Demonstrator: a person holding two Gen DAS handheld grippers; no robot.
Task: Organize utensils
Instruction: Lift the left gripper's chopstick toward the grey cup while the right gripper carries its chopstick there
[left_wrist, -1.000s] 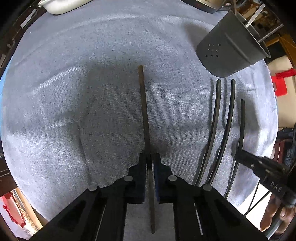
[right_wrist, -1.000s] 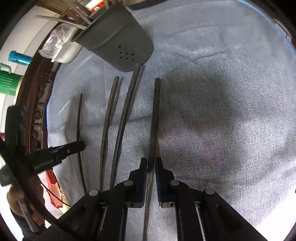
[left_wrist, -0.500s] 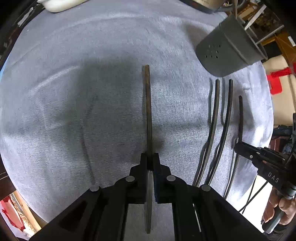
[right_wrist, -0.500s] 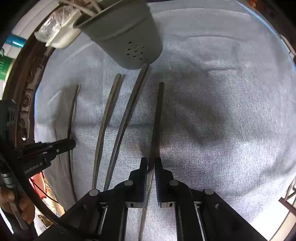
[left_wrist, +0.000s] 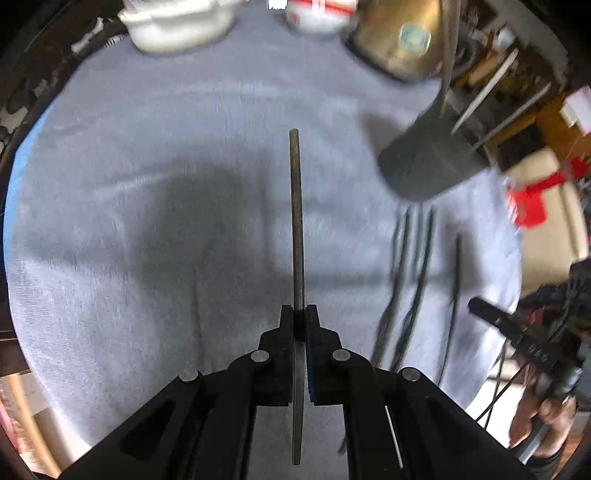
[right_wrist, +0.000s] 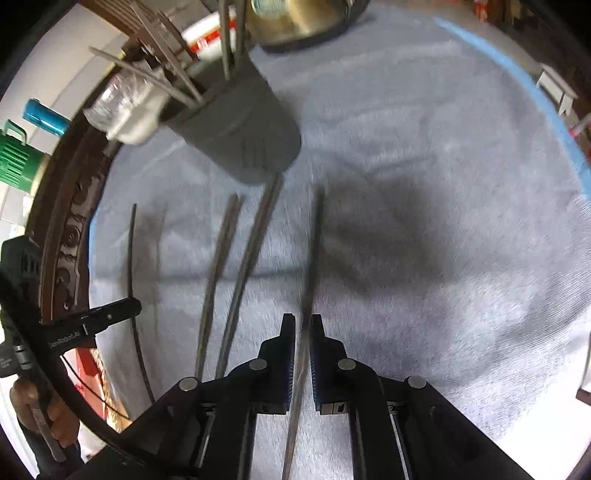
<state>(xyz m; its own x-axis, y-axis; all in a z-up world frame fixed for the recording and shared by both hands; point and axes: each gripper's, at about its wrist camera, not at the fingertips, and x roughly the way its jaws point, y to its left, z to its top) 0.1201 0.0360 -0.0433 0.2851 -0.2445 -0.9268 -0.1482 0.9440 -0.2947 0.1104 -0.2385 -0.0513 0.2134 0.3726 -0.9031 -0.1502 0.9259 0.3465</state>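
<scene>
While your left hand-held gripper clamps one dark utensil handle above the grey cloth, your right hand-held gripper pinches another utensil; three more lie beside it (near the grey holder).
</scene>
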